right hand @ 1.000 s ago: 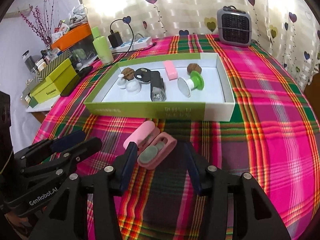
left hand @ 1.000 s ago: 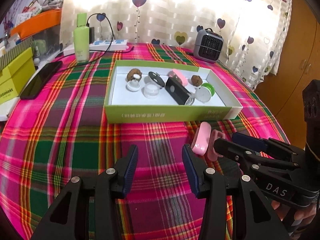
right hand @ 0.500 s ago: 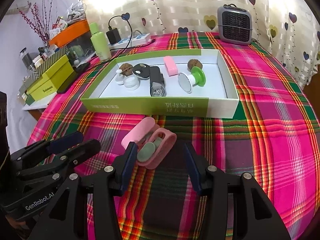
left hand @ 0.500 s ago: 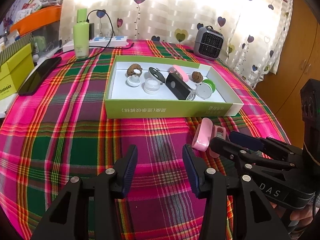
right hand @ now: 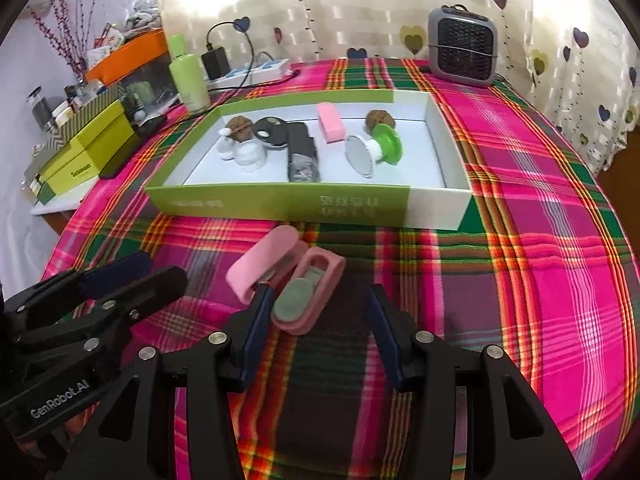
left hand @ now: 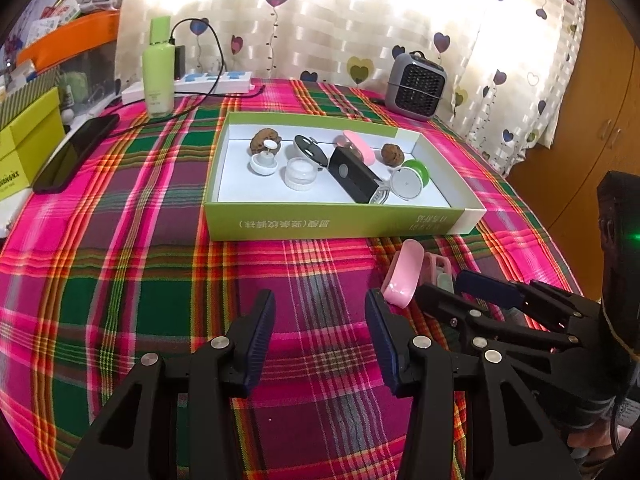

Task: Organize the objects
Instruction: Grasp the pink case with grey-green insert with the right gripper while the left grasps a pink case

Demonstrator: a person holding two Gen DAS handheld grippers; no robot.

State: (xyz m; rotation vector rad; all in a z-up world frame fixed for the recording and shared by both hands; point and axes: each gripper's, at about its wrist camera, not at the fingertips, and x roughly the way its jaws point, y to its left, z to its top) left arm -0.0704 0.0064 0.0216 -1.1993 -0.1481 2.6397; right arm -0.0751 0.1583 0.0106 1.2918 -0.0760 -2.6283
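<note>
Change: right gripper (right hand: 316,320) now nearer, astride open pink case (right hand: 286,282) on surface (right hand: 520,280).
Jaws: both spread; left gripper (left hand: 320,336) empty.
Meaning: case ready for grasp.

Box print (right hand: 347,207): too blurred for you to read.
Pink case (left hand: 437,270): your right gripper (left hand: 478,295) hides its base.

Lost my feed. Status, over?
Both tools open, empty. Right tool straddling open pink case on cloth, before green box. Left tool alongside. Nothing blocking.
</note>
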